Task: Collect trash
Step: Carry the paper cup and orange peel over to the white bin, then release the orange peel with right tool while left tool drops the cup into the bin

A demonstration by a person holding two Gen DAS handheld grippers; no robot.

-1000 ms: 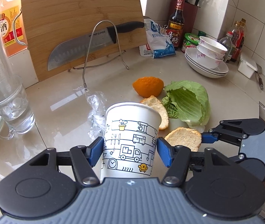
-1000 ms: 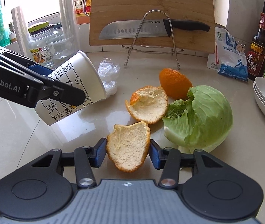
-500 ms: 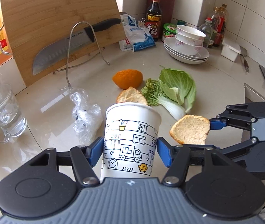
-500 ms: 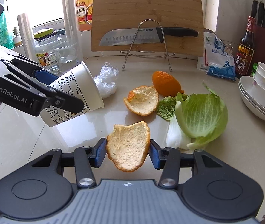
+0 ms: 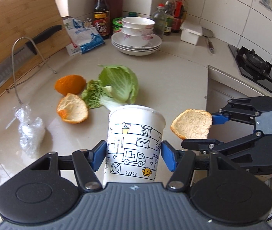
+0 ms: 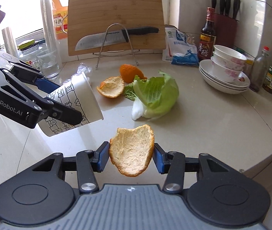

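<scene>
Left wrist view: your left gripper held the cup, blue pads pressed on both its sides, mouth pointing away from you. Just right of the right finger, your right gripper pinched a peel level with the cup's rim, close beside it but not touching. Ahead of the fingers on the counter lay a second peel, an orange piece, cabbage, and, off to the left, a crumpled wrap. Farther ahead stood bowls.

Right wrist view: your right gripper was clamped on the peel, pith side facing the camera, lifted off the counter. Left of the left finger, your left gripper held the cup tilted, mouth toward the peel. Ahead of the fingers lay the cabbage, second peel and orange piece; beyond them, a knife against a board.
</scene>
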